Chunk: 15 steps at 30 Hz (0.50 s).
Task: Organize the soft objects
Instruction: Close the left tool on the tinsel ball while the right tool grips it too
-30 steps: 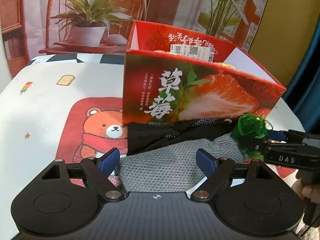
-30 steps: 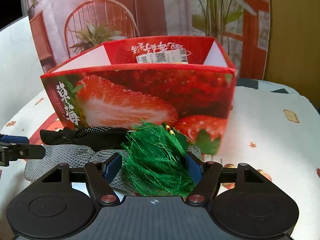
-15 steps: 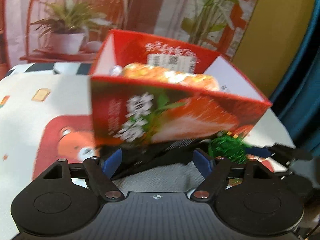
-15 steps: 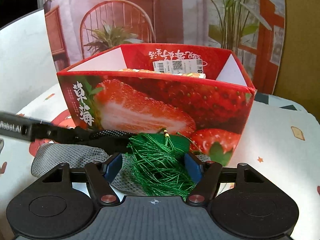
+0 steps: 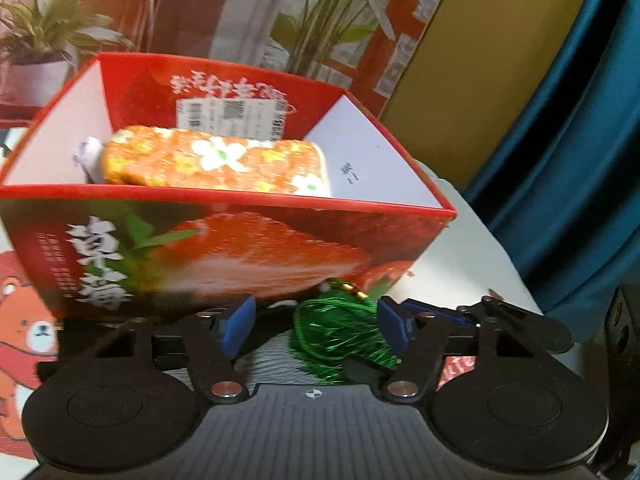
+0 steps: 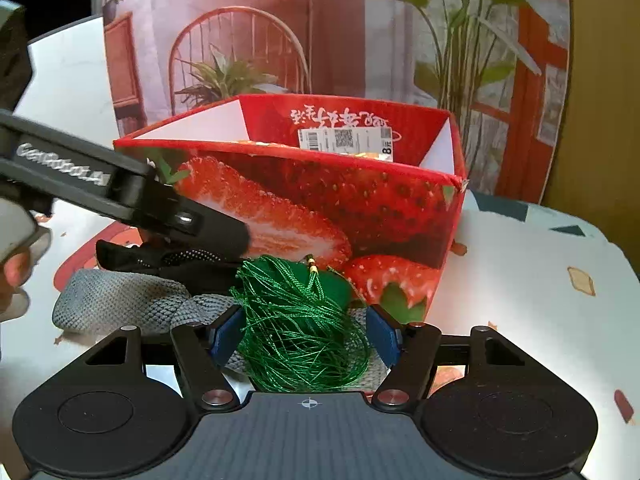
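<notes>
A green tassel [image 6: 300,320] fills the gap between the blue pads of my right gripper [image 6: 305,336], whose jaws are closing a little on it. It rests over a grey knitted cloth [image 6: 120,304], with a black cloth [image 6: 168,258] behind. My left gripper [image 5: 317,328] hovers just in front of the red strawberry box [image 5: 240,256]. Its jaws are closing, and the tassel [image 5: 340,332] shows between them untouched. In the right wrist view the left gripper [image 6: 228,234] reaches in above the black cloth. An orange flowered pad [image 5: 216,160] lies inside the box.
The box [image 6: 320,208] stands on a white tablecloth with a red bear print [image 5: 24,328]. A blue curtain [image 5: 580,160] hangs to the right, past the table's rounded edge. A hand [image 6: 16,272] shows at the left. A backdrop printed with plants stands behind.
My left gripper swung right and closer to the box, so its inside now shows, and its jaws narrowed. The tassel stayed between the right gripper's pads.
</notes>
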### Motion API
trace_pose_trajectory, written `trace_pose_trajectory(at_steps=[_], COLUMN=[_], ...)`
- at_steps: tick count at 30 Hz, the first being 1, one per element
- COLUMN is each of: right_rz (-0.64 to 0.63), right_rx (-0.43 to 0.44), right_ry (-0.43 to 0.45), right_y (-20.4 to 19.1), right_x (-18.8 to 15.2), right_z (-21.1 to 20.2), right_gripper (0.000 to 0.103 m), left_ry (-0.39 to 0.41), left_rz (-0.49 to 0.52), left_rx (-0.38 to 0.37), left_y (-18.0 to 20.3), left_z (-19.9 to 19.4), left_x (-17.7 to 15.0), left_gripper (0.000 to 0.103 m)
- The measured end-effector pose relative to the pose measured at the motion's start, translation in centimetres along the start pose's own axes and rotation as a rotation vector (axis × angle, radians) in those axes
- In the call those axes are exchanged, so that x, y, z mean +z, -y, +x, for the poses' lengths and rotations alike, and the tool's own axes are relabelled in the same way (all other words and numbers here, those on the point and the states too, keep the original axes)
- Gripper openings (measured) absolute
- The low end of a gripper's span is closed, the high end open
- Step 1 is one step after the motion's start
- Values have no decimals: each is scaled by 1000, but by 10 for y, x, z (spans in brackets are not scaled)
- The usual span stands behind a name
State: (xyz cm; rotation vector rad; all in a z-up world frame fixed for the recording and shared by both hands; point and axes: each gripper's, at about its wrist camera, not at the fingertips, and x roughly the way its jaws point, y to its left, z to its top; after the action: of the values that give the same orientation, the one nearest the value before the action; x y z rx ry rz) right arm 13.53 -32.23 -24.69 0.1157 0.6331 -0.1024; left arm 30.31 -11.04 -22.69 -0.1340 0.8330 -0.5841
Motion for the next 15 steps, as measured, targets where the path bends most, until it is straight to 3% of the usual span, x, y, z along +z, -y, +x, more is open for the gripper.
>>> trace_pose_trajectory(at_steps=[7, 13, 15], right_rz=[-4, 11, 13], right_rx=[23, 17, 20], right_ry=[-4, -21, -23], right_y=[-1, 1, 1], right_x=[0, -4, -4], right_z=[8, 18, 22], right_gripper=[62, 61, 61], left_ry=[-36, -72, -76], left_rz=[-20, -23, -33], left_rx=[-74, -75, -92], left_y=[-1, -5, -6], left_z=[20, 37, 42], left_x=[2, -1, 0], left_gripper=[65, 64, 49])
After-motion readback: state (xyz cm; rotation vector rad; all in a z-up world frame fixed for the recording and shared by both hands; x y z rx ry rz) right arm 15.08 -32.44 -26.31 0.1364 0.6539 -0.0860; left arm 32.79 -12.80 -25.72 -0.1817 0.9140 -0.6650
